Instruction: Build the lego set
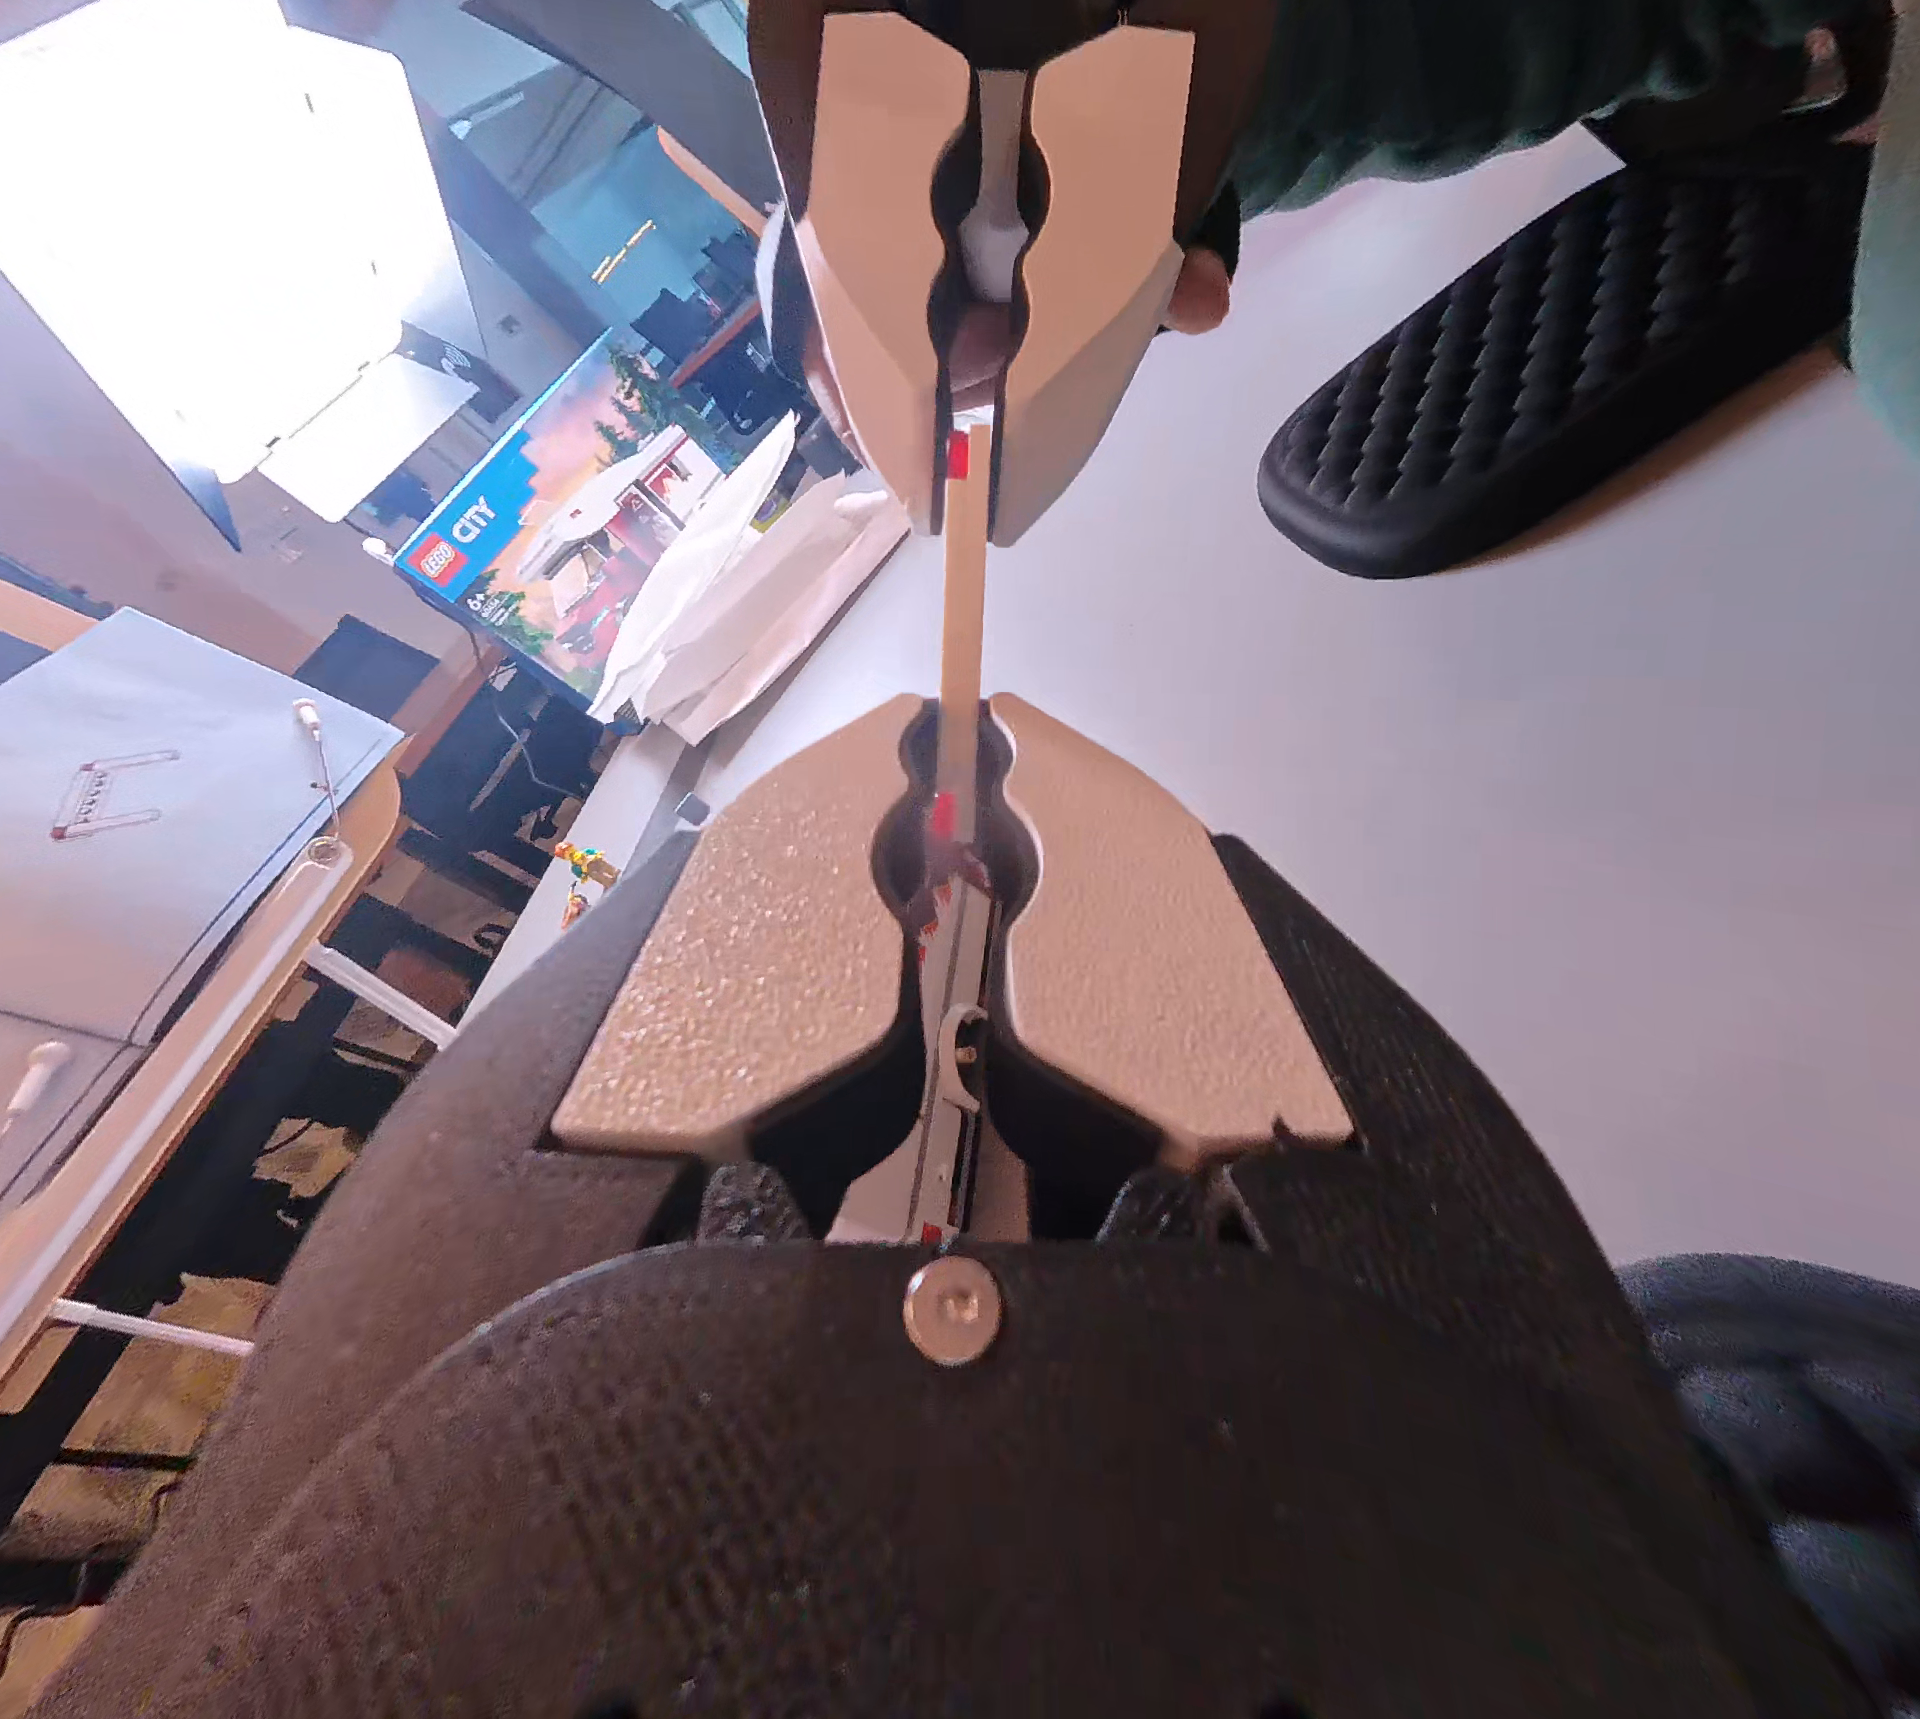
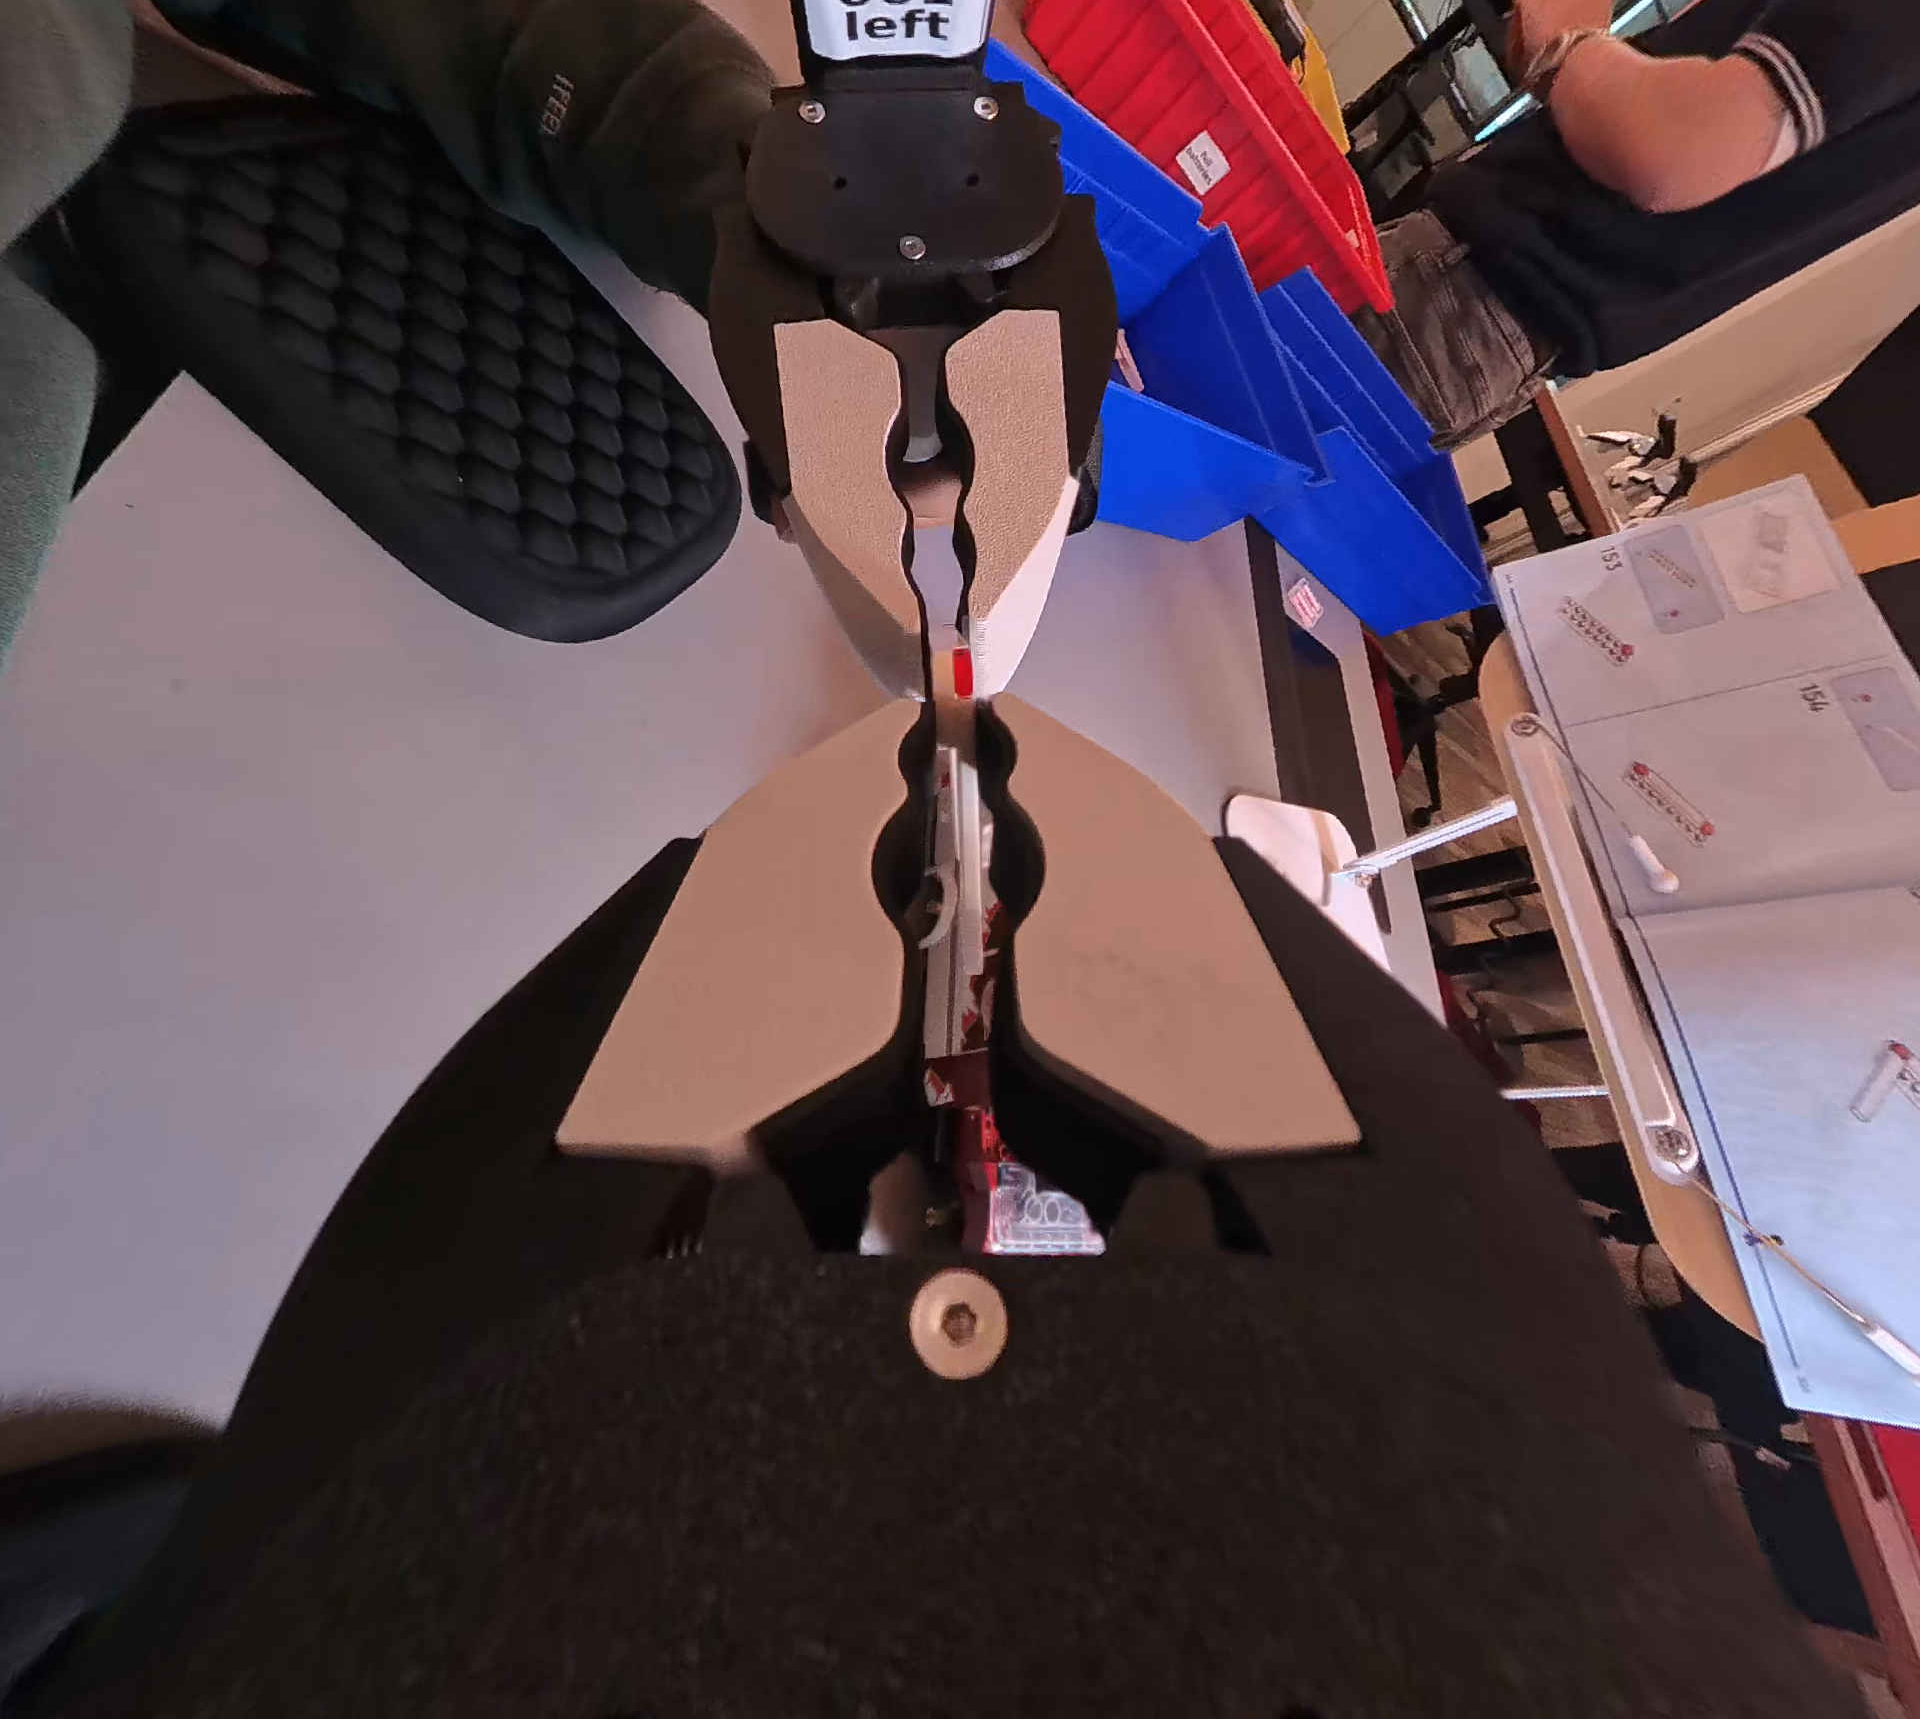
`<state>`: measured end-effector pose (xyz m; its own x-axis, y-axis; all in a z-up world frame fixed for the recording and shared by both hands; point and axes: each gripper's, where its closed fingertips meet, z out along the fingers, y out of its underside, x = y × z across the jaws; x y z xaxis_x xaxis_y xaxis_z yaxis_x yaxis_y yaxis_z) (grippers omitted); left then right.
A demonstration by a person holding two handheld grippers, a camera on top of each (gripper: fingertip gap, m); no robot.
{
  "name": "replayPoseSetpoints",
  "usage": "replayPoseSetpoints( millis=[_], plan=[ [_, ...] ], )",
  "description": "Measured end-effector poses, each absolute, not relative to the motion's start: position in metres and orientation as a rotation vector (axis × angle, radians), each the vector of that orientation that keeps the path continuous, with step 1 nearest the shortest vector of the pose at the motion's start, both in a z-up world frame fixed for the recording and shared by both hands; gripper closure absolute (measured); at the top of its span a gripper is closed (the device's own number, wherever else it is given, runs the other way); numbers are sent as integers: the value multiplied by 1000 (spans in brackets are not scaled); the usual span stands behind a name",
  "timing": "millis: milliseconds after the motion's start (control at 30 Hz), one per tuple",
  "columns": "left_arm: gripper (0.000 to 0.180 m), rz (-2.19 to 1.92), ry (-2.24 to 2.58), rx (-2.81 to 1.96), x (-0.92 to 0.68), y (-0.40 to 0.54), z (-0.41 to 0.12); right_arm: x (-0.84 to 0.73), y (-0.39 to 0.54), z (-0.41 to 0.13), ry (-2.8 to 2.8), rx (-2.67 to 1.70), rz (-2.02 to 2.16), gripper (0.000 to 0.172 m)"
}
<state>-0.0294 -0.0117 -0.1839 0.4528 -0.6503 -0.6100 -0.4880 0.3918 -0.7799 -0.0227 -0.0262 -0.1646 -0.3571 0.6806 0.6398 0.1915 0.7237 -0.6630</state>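
Gripping white strip [image 1: 961,589] | both ends | table [image 1: 1455,838] edge left

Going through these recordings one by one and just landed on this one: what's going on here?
A person holds two handheld grippers facing each other above a white table. Both are closed on the same thin white plate with small red pieces: the left gripper pinches one end, the right gripper the other, so the piece spans between them edge-on. A black textured pad lies on the table beyond. A toy-set box, some white paper bags and an open instruction booklet sit off to the sides.
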Motion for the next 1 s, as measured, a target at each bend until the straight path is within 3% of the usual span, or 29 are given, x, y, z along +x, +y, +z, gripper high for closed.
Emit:
replayPoseSetpoints(
  millis=[767,900,1000],
  plan=[
    [174,-233,1264,-1313,-26,-17,-206,-21,-33,-181,-1990,-642,498,165],
    [174,-267,1156,-1254,-31,-14,-191,-17,-24,-157,-1856,-694,609,134],
    [174,-364,1072,-1205,-35,-17,-175,-6,-3,-145,-1655,-742,737,130]
  ],
)
